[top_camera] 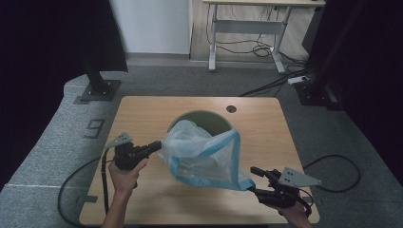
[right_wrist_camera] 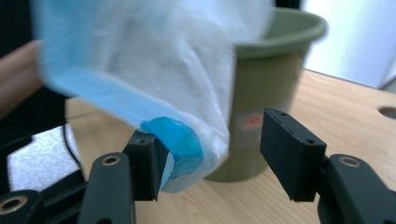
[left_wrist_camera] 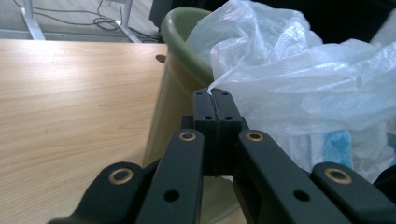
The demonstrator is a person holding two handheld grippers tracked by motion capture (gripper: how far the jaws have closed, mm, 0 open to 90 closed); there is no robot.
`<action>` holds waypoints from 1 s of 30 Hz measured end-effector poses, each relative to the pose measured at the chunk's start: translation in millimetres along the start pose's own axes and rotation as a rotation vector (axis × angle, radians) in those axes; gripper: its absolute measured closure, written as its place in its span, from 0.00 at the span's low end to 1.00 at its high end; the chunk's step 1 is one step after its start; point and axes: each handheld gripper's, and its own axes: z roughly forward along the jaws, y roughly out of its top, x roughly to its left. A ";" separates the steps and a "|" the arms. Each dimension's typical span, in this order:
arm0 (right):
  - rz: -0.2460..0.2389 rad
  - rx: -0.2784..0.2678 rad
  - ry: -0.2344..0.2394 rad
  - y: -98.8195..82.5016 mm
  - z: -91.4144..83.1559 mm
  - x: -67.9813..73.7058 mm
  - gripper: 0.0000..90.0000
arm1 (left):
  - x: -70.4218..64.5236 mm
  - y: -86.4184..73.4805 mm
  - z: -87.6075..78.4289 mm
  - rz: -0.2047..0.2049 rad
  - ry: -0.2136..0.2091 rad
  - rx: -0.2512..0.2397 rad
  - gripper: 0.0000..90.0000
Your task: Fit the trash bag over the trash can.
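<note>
A translucent white plastic bag (top_camera: pixel 204 152) with a blue band along its mouth hangs stretched over the front of a green bin (top_camera: pixel 209 115) on the wooden table (top_camera: pixel 142 114). My left gripper (top_camera: pixel 159 145) is at the bag's left edge. In the left gripper view its jaws are pressed together on a pinch of the bag (left_wrist_camera: pixel 299 79) beside the bin (left_wrist_camera: pixel 182 51), with the left gripper (left_wrist_camera: pixel 214 93) level. My right gripper (top_camera: pixel 253 180) stands open at the bag's lower right corner. The blue corner (right_wrist_camera: pixel 175 140) lies against one jaw, and the other jaw stands apart from it.
A round cable hole (top_camera: pixel 231 109) sits behind the bin near the table's far edge. A white desk (top_camera: pixel 247 23) and loose cables (top_camera: pixel 266 50) are on the floor beyond. Black stand bases (top_camera: pixel 97 90) flank the table. Bare wood lies left of the bin.
</note>
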 end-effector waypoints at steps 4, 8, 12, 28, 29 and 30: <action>-0.036 -0.016 0.020 11.2 -5.5 12.8 0.45 | -7.0 0.7 0.4 0.007 -0.012 -0.009 1.00; -0.048 -0.023 0.000 22.1 -4.1 16.2 0.52 | -11.3 2.6 1.2 0.016 -0.019 -0.011 1.00; -0.026 -0.053 -0.017 33.5 -1.9 12.0 0.62 | -13.2 5.2 1.3 0.023 -0.020 -0.014 1.00; 0.102 -0.013 -0.155 43.3 33.2 -57.1 0.98 | 10.3 20.6 7.9 -0.017 0.058 -0.026 1.00; 0.112 -0.013 -0.165 43.6 36.0 -61.6 0.98 | 12.7 22.6 8.8 -0.019 0.063 -0.024 1.00; 0.122 -0.013 -0.171 43.8 39.1 -65.8 0.98 | 15.2 24.5 10.1 -0.022 0.067 -0.020 1.00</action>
